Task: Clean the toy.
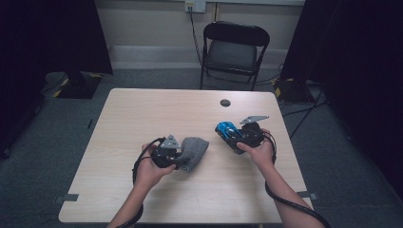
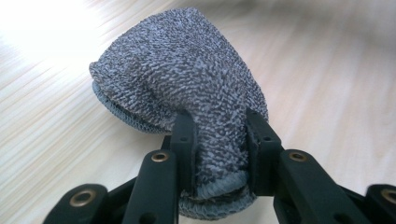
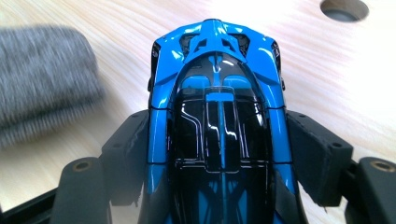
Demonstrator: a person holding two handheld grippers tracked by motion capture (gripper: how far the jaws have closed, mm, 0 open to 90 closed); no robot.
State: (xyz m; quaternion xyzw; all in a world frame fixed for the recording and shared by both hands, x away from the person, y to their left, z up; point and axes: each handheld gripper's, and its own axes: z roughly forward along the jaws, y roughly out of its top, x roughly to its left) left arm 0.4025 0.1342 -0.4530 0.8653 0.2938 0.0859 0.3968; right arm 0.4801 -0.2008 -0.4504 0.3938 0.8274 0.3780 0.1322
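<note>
On table point(image 1: 142, 114): one grey cloth point(image 1: 194, 151), one blue toy car point(image 1: 227, 130).

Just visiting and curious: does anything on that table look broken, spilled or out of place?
Nothing stands out. The grey knitted cloth is bunched in the left claw, and the shiny blue and black toy car sits undamaged in the right claw.

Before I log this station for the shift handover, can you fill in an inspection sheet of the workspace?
Surface: light wood table, round hole near far edge.
Job's things: grey cloth; blue toy car.
Clutter: nothing seen.
Grippers: left hand-held gripper shut on the grey cloth; right hand-held gripper shut on the blue toy car's sides.
Cables: black cable trails from right hand-held gripper; floor cables at right.
Surroundings: folding chair, wall socket, dark curtains.
</note>
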